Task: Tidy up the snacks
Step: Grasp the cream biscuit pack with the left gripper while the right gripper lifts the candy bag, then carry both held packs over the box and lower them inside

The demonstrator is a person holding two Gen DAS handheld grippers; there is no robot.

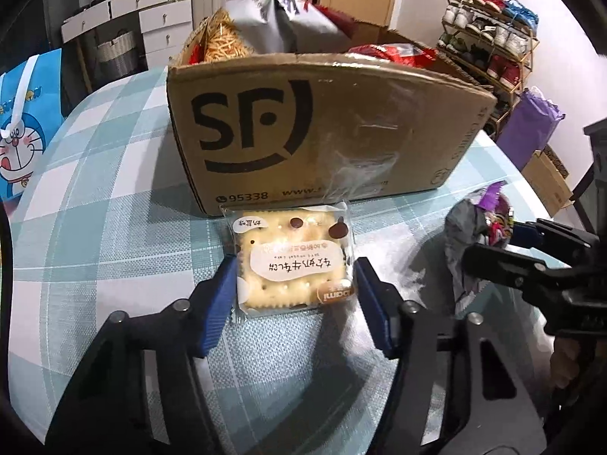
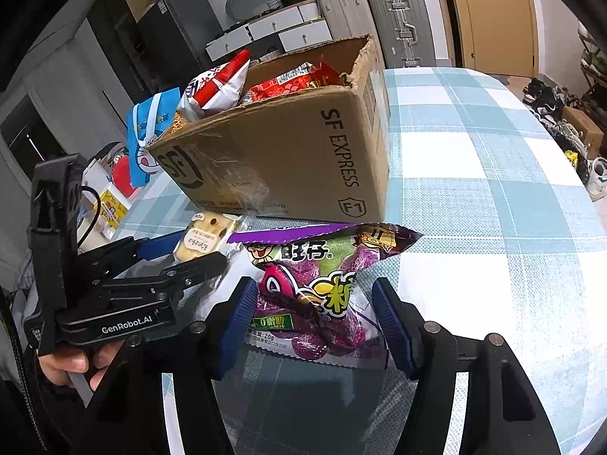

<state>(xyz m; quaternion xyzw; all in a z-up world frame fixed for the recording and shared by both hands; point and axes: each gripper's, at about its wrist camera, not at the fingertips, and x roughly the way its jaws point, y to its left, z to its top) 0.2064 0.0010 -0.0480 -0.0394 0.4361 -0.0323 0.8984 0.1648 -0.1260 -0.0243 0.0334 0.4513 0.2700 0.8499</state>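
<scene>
Box wall blocks straight ahead; open tablecloth to my right

The cardboard box (image 1: pixel 326 129) stands just beyond the cracker packet (image 1: pixel 292 261), so I have little room forward there. Snack bags (image 1: pixel 280 19) fill its open top. My left gripper (image 2: pixel 189 250) crowds the candy bag (image 2: pixel 322 284) on one side; the checked tablecloth (image 2: pixel 493 197) beyond lies bare.

The left wrist view looks low along its blue-padded fingers, close to the brown cardboard SF box (image 1: pixel 303 129) ahead. The right wrist view faces the same box (image 2: pixel 288 159) from its right corner; both share the blue-checked tablecloth (image 1: pixel 114 189).
</scene>
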